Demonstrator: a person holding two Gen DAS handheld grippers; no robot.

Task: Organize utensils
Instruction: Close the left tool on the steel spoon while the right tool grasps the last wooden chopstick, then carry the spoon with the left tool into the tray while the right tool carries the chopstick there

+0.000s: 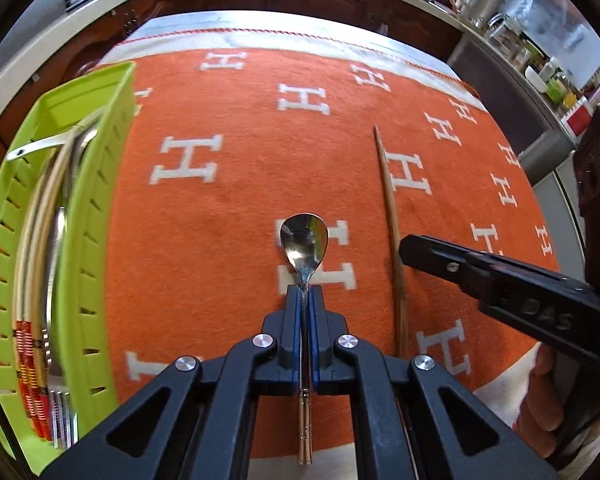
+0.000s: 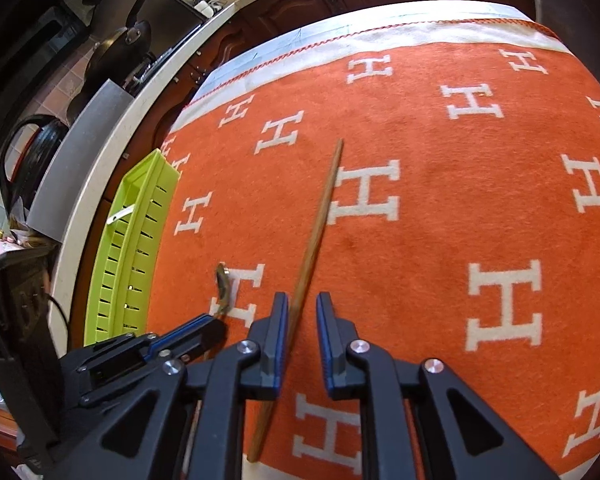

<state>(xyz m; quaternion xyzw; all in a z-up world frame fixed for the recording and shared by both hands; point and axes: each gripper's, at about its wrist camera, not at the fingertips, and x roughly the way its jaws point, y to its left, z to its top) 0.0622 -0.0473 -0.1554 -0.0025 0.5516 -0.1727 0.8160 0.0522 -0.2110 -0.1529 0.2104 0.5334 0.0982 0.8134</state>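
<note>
Kitchen w/ dark wood cabinets behind; table covered by an orange blanket (image 1: pixel 240 200) patterned w/ white H letters, pale border at its far edge. Left gripper (image 1: pixel 304 294) is clamped tight on a small steel spoon (image 1: pixel 304 240): shiny bowl facing up past the fingertips, thin neck between the blue pads, ribbed gold-toned handle end sticking out behind. Spoon sits near the blanket's middle, toward the near edge. Right gripper (image 2: pixel 302 308) has its jaws apart, straddling a long brown wooden chopstick (image 2: pixel 320 216) lying flat on the blanket; pads not pressing it. Lime-green slotted tray (image 1: pixel 96 184) at the blanket's left edge holds other utensils.
</note>
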